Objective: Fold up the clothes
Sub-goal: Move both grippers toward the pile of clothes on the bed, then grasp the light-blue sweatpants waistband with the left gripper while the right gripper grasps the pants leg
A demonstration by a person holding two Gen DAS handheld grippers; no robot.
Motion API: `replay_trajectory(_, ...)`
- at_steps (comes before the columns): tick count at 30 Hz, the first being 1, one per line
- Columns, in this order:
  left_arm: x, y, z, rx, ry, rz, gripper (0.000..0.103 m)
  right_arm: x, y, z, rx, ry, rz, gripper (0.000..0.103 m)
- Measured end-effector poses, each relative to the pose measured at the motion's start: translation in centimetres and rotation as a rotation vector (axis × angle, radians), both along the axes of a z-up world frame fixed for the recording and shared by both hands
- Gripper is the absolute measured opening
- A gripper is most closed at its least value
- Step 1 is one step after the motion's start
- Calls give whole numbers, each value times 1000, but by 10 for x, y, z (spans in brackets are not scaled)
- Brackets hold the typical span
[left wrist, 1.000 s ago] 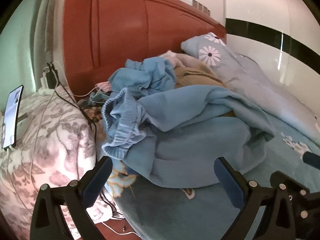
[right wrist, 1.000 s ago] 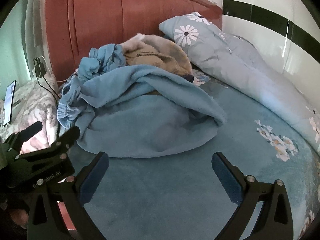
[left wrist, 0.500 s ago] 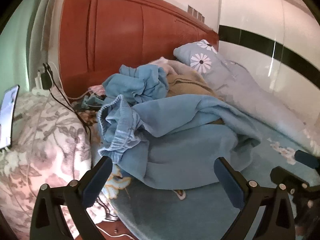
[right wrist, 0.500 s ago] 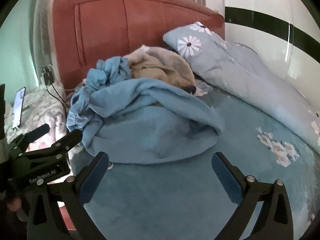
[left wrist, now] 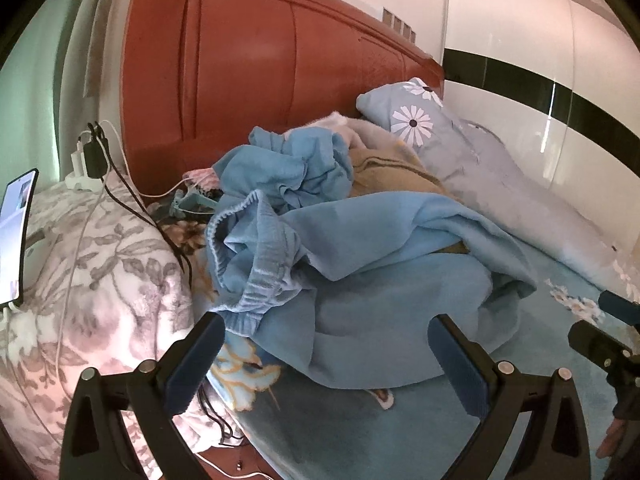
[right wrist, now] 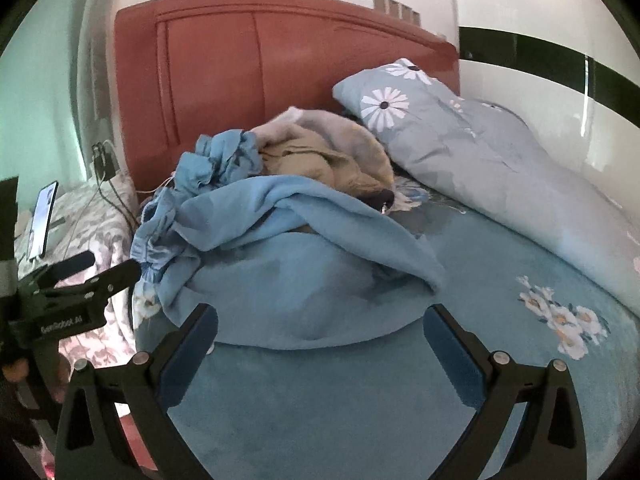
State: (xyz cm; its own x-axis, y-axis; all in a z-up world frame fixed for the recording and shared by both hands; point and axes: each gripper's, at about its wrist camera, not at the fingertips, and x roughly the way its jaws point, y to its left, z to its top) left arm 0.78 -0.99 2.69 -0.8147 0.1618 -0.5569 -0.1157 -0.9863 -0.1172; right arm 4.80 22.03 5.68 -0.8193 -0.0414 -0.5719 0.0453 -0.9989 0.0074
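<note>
A heap of clothes lies on the bed by the headboard. On top is a large light-blue garment [left wrist: 380, 264], also in the right wrist view [right wrist: 296, 256], with an elastic waistband [left wrist: 248, 264] at its left. A second crumpled blue piece [left wrist: 288, 168] and a tan garment [right wrist: 320, 156] lie behind. My left gripper [left wrist: 326, 360] is open and empty just in front of the heap. My right gripper [right wrist: 320, 344] is open and empty, a little short of the heap's front edge. The left gripper also shows at the left of the right wrist view [right wrist: 72, 284].
The bed has a teal floral sheet [right wrist: 400, 420] and a red headboard [left wrist: 248, 60]. A daisy-print pillow [right wrist: 404, 96] and grey-blue duvet [right wrist: 520, 184] lie at right. At left a floral blanket [left wrist: 100, 280] holds a phone [left wrist: 16, 236] and charger cables [left wrist: 120, 188].
Both grippers have drawn back and tilted up a little, so the heap sits lower and smaller in view. Both stay open and empty. The clothes have not moved.
</note>
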Motion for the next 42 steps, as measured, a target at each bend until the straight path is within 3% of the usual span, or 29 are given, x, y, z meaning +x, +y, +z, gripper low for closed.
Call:
replay_trajectory(10, -20, -5, -12, 0, -60, 7, 103, -16, -4, -14, -10, -25, 26, 103)
replay_trajectory(13, -24, -8, -16, 22, -66, 6, 103, -20, -5, -19, -13, -33, 33, 103)
replay_trajectory(25, -37, -11, -23, -10, -65, 14, 103, -36, -6, -28, -7, -49, 31, 103)
replay_trajectory(33, -57, -34, -14, -32, -20, 48, 103, -65, 17, -16, 39, -29, -11, 103)
replay_trajectory(42, -99, -51, -28, 6, -77, 37, 103, -125, 21, -27, 136, -61, 12, 100)
